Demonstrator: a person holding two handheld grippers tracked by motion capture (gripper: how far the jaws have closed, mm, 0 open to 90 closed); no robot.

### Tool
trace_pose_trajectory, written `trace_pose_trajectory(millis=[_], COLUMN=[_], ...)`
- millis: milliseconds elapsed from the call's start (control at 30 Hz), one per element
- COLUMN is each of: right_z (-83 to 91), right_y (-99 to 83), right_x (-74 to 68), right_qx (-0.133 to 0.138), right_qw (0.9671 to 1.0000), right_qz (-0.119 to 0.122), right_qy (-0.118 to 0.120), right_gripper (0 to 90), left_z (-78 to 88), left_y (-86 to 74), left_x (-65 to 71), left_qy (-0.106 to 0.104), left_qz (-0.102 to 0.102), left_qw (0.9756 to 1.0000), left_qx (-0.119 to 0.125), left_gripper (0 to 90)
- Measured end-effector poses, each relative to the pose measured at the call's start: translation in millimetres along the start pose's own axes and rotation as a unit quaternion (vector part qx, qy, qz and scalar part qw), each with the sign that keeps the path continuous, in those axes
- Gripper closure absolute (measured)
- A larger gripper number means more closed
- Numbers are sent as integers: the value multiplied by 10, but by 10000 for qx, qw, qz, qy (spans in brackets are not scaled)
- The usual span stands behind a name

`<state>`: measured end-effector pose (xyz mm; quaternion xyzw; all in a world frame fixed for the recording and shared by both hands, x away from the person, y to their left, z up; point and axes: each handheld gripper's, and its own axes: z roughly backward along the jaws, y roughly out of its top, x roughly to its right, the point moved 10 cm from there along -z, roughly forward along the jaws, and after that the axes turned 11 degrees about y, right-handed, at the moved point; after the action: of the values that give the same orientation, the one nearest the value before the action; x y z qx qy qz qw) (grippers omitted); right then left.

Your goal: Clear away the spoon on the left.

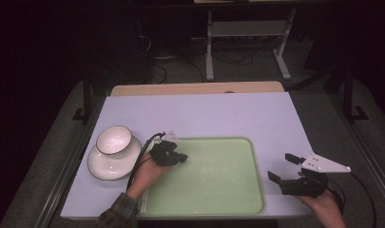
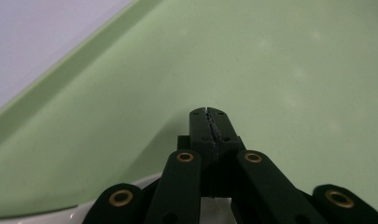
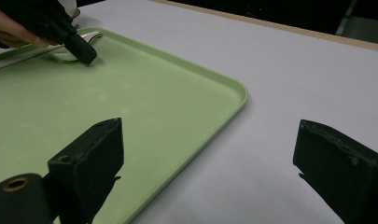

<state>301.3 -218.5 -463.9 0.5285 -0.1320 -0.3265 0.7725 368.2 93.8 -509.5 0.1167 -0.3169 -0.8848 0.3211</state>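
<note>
A pale green tray (image 1: 218, 190) lies in the middle of the table. My left gripper (image 1: 183, 157) hovers low over its left part with the jaws pressed together and nothing visible between them. In the left gripper view the shut tips (image 2: 208, 113) point across the bare tray floor (image 2: 270, 70), and a white curved thing (image 2: 79, 212) that I cannot identify shows beneath them. My right gripper (image 1: 281, 166) rests just right of the tray, its jaws wide apart and empty. In the right gripper view its jaws (image 3: 209, 126) straddle the tray's corner (image 3: 233, 93), and the left gripper (image 3: 86, 56) is far off.
A white bowl (image 1: 114, 139) sits on a white plate (image 1: 102, 168) left of the tray. A white sheet (image 1: 204, 114) covers the table, with a wooden strip (image 1: 195, 88) along the far edge. Dark floor and a metal stand (image 1: 247, 28) lie beyond.
</note>
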Motion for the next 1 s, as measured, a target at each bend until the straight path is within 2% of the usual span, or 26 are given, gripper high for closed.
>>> trace_pose_trajectory(millis=[100,533,900,1000], right_z=[1,-6,-5,-7], right_y=[4,10,6,-1], right_x=[-7,-14,-11,-5], right_qx=[7,5,0,-14], right_qw=[10000,10000,10000,10000], right_qz=[4,22,18,6], right_qy=[6,2,6,4], right_gripper=[80,80,80,80], left_z=[72,322,365,407], left_y=[-86,-359,-345,-320], left_x=[-8,-65,-90,-118], left_qy=[32,81,89,102], left_qz=[-33,108,171,201], left_qw=[10000,9999,9998,9996], left_qx=[-27,-42,75,145], left_gripper=[899,899,895,861])
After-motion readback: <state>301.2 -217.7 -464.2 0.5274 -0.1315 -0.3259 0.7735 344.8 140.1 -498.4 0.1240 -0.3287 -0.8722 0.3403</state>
